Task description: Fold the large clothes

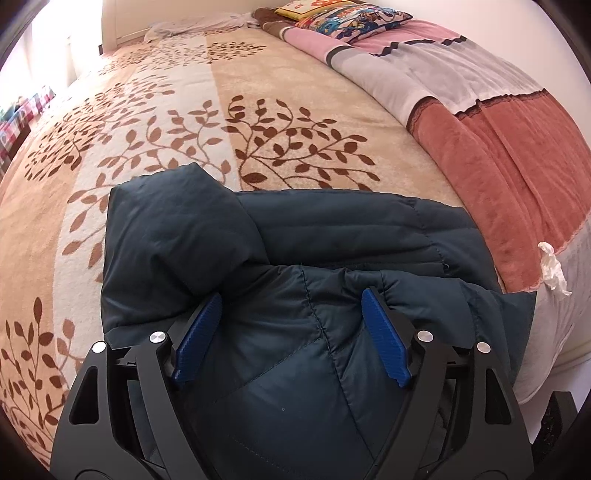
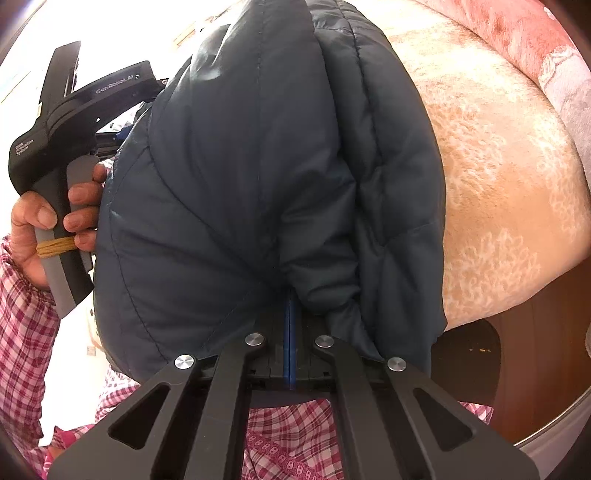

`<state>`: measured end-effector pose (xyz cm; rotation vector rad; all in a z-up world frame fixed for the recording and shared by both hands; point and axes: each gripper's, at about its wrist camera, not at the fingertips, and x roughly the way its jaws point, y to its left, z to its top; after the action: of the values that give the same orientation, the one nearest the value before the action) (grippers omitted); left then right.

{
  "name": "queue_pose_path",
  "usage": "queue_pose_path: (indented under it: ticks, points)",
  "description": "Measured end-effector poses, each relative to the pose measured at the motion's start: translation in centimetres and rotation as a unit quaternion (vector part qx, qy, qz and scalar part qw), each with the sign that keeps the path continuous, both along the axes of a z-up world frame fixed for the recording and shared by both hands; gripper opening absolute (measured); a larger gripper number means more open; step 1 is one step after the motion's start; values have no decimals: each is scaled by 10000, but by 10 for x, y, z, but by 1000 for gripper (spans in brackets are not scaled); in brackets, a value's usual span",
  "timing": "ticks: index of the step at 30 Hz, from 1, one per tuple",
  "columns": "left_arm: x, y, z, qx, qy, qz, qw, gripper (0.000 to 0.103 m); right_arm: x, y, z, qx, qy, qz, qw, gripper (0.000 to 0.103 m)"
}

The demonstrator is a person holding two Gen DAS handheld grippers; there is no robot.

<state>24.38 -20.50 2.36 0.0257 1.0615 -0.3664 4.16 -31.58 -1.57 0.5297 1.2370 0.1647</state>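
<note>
Underneath everything lies the bed [image 1: 229, 92], covered by a beige blanket with a brown leaf pattern, stretching far ahead of the left gripper. Along its right side, well away from that gripper, runs a folded quilt [image 1: 491, 122] in pink, grey and rust bands, with a patterned pillow [image 1: 347, 16] at the far end.

Directly ahead of and under the left gripper sits the dark teal puffer jacket [image 1: 280, 258], at the near edge of the bed. Its long axis runs left to right across that view, with the hood [image 1: 170, 229] pointing away to the front left. In the right wrist view the jacket [image 2: 258, 166] fills the space ahead, bunched and gathered down toward the gripper.

Next, the left gripper [image 1: 291, 332] points forward over the jacket, its blue pads [image 1: 199, 336] spread wide with padded fabric bulging up between them. Seen from the right wrist, a hand [image 2: 55, 221] in a checked sleeve grips its handle, to the left of the jacket.

Last, the right gripper [image 2: 290, 314] is pressed together, pinching a gathered fold of the jacket between its blue pads.
</note>
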Motion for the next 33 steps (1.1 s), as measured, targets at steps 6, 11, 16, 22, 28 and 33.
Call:
queue_pose_path:
  ticks: [6,11,16,22,28,33]
  points:
    - [0,0,-3,-27,-13,6,10000,78,0,5,0,-44,8,1,10000,0]
    - [1,0,-5,-36,-21,6,10000,78,0,7,0,-18,7,-8,10000,0]
    - [0,1,-5,-47,-22,8,10000,78,1,6,1,-3,3,-53,10000,0]
    - [-3,2,7,-130,-103,-87,9998,78,-2,9,4,-139,9,-14,9999,0]
    - [-34,33,50,-756,-212,-248,9966,78,-4,12,5,-194,4,-11,9998,0]
    - [-77,78,62,-1134,-131,-218,9932,80,-4,12,5,-160,-4,-34,9999,0]
